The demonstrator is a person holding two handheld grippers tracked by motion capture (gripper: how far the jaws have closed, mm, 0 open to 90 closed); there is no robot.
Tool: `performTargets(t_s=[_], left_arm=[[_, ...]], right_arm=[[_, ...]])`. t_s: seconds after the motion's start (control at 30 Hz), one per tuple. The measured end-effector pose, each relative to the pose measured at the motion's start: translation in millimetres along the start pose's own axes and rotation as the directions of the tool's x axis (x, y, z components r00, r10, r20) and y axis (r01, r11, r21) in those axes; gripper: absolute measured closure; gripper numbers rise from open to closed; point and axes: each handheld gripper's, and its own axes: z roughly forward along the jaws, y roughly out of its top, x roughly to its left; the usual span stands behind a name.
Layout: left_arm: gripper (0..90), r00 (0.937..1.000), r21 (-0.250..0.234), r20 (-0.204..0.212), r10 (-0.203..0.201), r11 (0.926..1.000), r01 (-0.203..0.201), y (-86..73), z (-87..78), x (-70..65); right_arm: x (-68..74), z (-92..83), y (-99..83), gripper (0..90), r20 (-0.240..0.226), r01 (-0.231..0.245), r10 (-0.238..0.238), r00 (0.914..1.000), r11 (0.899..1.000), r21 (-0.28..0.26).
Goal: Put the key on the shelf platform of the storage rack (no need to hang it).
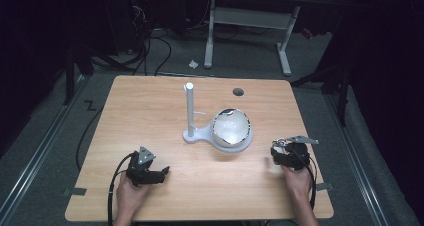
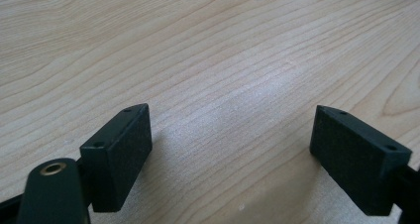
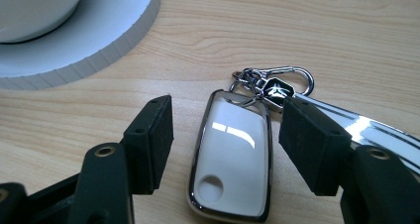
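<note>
A white key fob with a chrome rim lies flat on the wooden table, with a key ring and carabiner clip at its far end. My right gripper stands open around it: one jaw on each side, with a gap between each pad and the fob. From above, that right gripper is at the table's right side, just right of the white stand. My left gripper rests near the front left, and its own camera shows the left gripper open over bare wood.
A white stand with an upright post and a round base carrying a white bowl sits mid-table. A dark round hole lies near the far edge. A second shiny white-and-chrome piece lies behind the right jaw.
</note>
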Motion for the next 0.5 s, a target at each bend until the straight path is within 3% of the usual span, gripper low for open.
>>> performTargets(t_s=[0.23, 0.5], left_arm=[[16.7, 1.0, 0.0, 0.0, 0.0, 1.0, 0.0, 0.0, 0.0, 0.0], [16.7, 1.0, 0.0, 0.0, -0.001, 1.0, 0.001, 0.0, 0.0, 0.0]], right_arm=[[-1.0, 8.9, 0.7, 40.3, 0.012, -0.006, 0.005, 0.9999, 1.0, 0.018], [-3.8, 16.5, -0.1, 49.8, 0.023, 0.009, -0.01, 0.9997, 0.999, 0.04]])
